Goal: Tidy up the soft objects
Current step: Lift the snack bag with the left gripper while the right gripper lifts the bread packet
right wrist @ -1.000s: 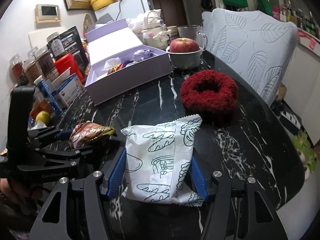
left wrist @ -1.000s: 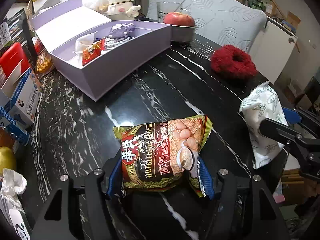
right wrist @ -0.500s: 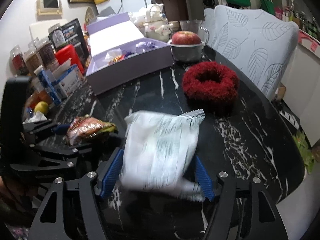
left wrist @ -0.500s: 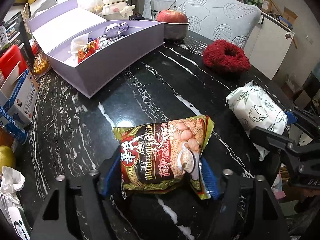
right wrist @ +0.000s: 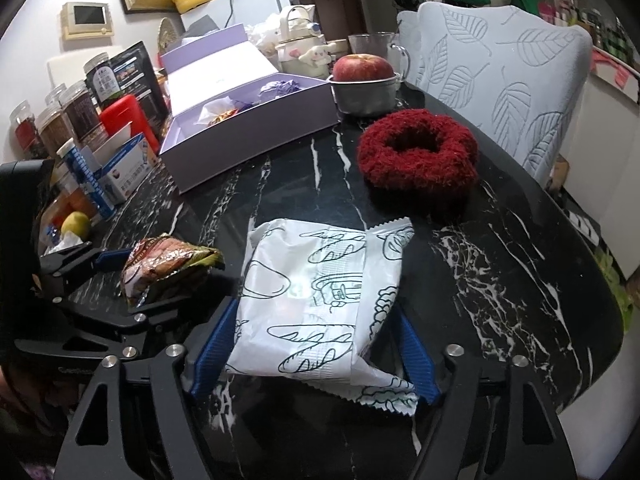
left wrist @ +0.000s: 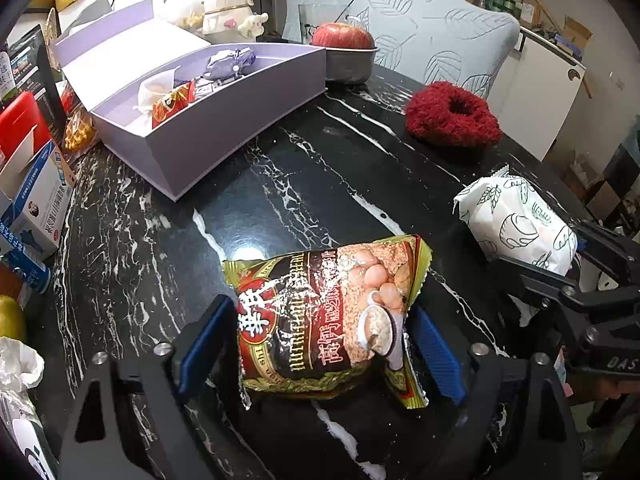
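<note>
An apple (right wrist: 362,67) sits in a metal bowl (right wrist: 366,98) beside jars (right wrist: 60,120).

left claw (left wrist: 320,336) clamped, right claw (right wrist: 312,344) clamped, side by side

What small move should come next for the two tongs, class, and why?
Probably carry the brown snack bag, gripped in the left tongs, toward the open lavender box, which already holds wrapped snacks; the right tongs hold the white bread packet.

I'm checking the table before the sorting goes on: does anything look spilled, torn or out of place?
Nothing looks spilled or torn. The snack bag in the left hand-held gripper and the white bread packet in the right hand-held gripper are only creased. The red scrunchie lies outside the purple box.
</note>
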